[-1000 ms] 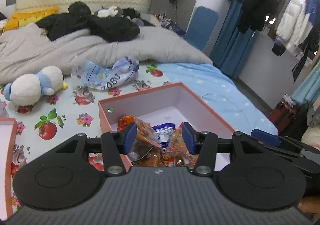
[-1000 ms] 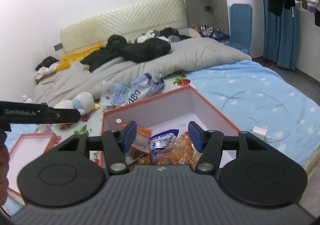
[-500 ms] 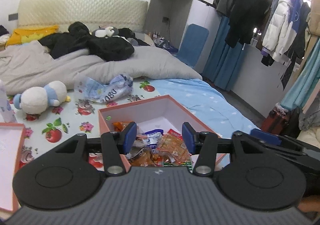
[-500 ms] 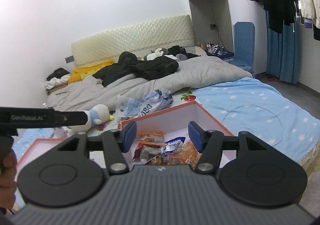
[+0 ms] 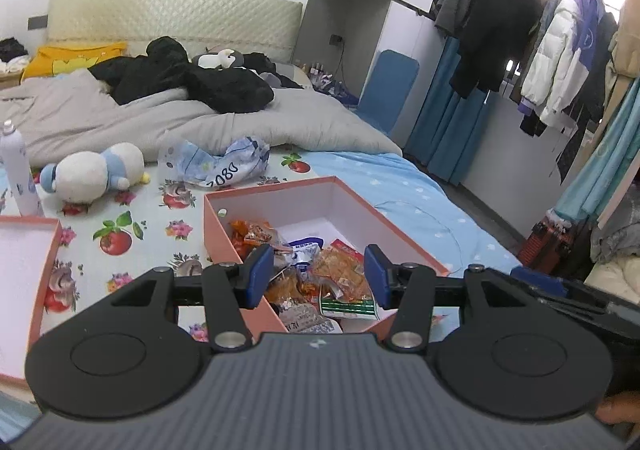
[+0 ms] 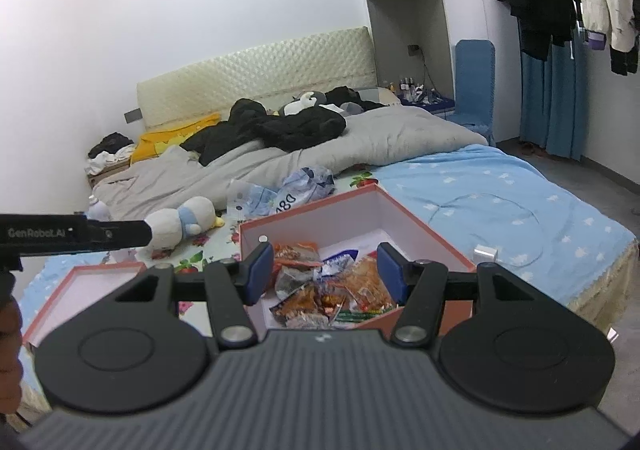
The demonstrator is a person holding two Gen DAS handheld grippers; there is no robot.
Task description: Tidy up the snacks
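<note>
A pink open box (image 5: 280, 192) (image 6: 432, 230) sits on the bed and holds several snack packets (image 5: 332, 274) (image 6: 332, 290), orange, silver and blue-white. My left gripper (image 5: 318, 276) is open and empty, held back above the box's near end. My right gripper (image 6: 326, 270) is open and empty, also above and behind the box. The left gripper's body (image 6: 72, 234) shows at the left edge of the right wrist view. The box's pink lid (image 5: 24, 250) (image 6: 92, 286) lies upside down to the left of the box.
A crumpled blue-white plastic bag (image 5: 216, 166) and a penguin plush (image 5: 92, 178) lie beyond the box. A white spray bottle (image 5: 16, 170) stands at far left. A grey duvet with black clothes (image 5: 180, 82) covers the bed's far half. A white charger and cable (image 6: 484, 250) lie right of the box.
Both grippers have drawn back and risen away from the box, so it looks smaller and lower. Both stay open and empty. The snacks stay in the box.
</note>
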